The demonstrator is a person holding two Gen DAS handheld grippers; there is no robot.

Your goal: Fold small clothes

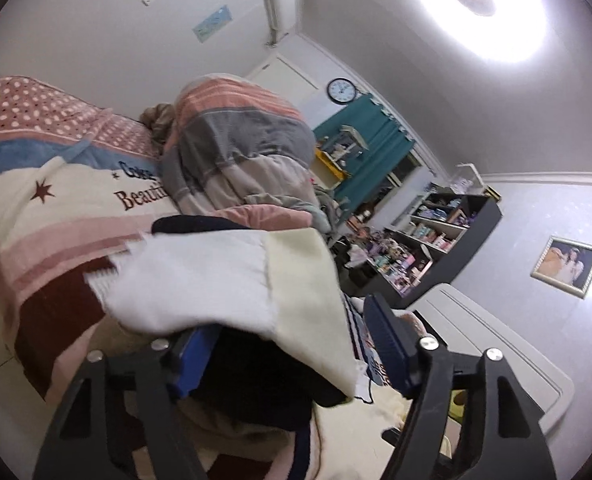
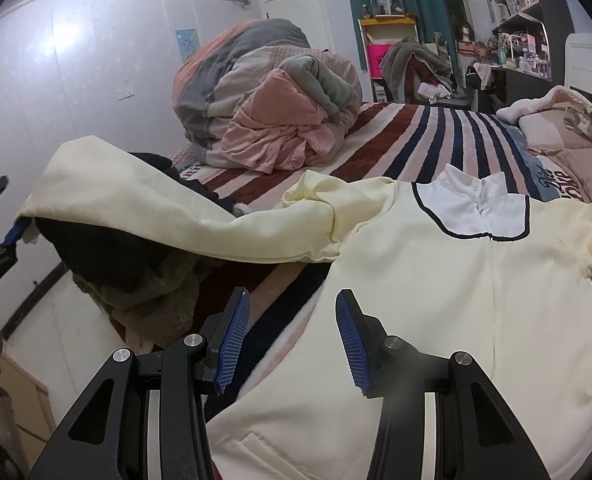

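step: folding the sleeve [image 2: 143, 204] of the cream sweatshirt [image 2: 436, 300] | left gripper [image 1: 291, 344]: spread, cuff draped over its fingers | right gripper [image 2: 291, 340]: spread, empty, above the hem | next, I judge: carry the sleeve across the body, lying ahead on the striped blanket [image 2: 436, 136]

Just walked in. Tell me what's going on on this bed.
A person is folding a cream-yellow top with a white, black-trimmed collar panel on the striped blanket. The left hand-held gripper has lifted the cuff end of one long sleeve, though its grip is hidden. The right hand-held gripper hovers open over the garment's body, holding nothing.
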